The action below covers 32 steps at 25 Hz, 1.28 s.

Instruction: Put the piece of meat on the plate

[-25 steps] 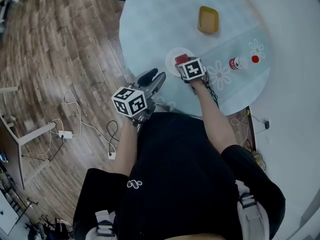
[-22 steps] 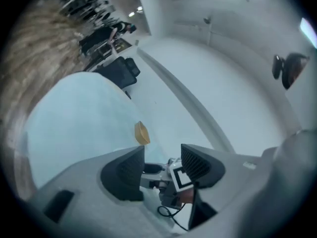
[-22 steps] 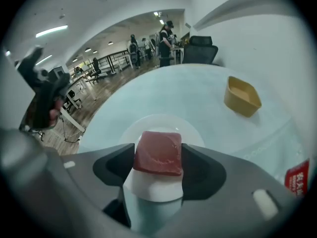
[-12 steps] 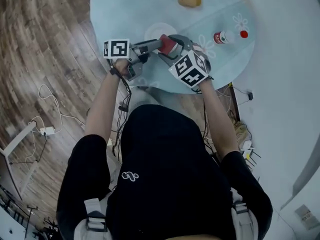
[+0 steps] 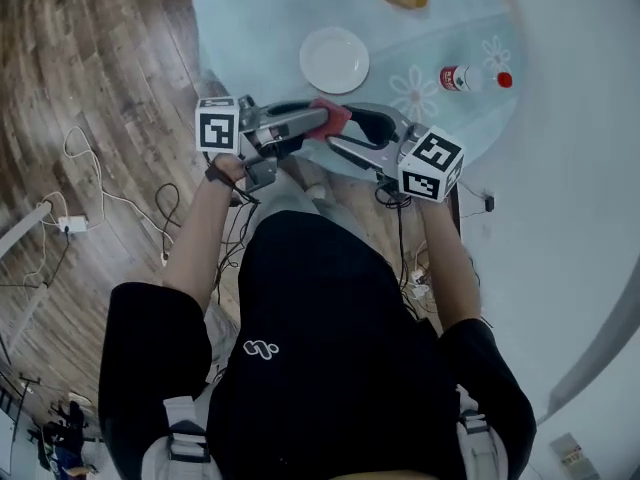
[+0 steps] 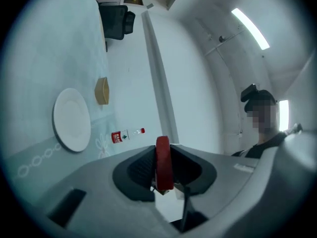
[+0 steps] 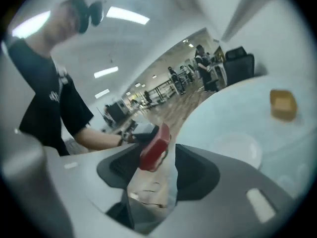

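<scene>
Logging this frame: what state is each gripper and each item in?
left gripper: shut on the piece of meat.
right gripper: open, a jaw on either side of the meat.
piece of meat: held in the air, not on the plate.
plate: empty, on the table.
bottle: lying on its side.
</scene>
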{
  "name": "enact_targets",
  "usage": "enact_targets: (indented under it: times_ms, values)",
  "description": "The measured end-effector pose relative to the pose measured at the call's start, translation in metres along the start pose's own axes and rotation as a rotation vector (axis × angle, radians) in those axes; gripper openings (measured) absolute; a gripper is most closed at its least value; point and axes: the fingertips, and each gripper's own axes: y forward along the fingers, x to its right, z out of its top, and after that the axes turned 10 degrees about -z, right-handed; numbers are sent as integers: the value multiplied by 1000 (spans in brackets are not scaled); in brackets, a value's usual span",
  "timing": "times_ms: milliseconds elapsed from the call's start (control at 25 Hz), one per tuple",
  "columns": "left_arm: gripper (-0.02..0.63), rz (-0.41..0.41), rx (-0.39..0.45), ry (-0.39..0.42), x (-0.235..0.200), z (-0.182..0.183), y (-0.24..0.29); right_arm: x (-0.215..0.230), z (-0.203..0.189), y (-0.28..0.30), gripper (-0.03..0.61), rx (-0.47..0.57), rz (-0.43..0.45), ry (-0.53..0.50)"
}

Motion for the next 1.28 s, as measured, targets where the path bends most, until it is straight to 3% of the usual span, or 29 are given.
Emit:
enact_targets:
  times_ms: [80,160,360,480,600,720,800,920,1040,1160,1280]
  values:
    - [84,-24,13,47,20,-17,4,-29,-7,-2,228,23,224,145]
    - [84,0,-24,127,32,-34,13,-52,-18,-9,163,24,359,179]
    - [84,146,-266,323,39,-84,34,-70,-50,-39,105,22,461,209]
    - [84,171,-286,387,40,-118,61,-73,-69,-79,104,75,542,224]
    - [86,212,-278,465,28,-205,135,-73,-129,-177,104,160,635,175]
    - [86,260,-183,565,5,-289,212,-59,-193,-276,100,156,626,78]
    - [92,300,-72,596,6,-315,241,-61,-208,-317,98,125,614,51]
    - [92,311,38,741,33,-320,291,-65,-187,-374,100,172,673,-40]
    - [97,313,69,881,75,-337,328,-87,-166,-426,100,270,729,-155]
    - [95,321,84,947,112,-358,339,-116,-155,-454,98,348,776,-152]
    - [94,369,157,1015,124,-362,342,-123,-149,-462,98,393,797,-94]
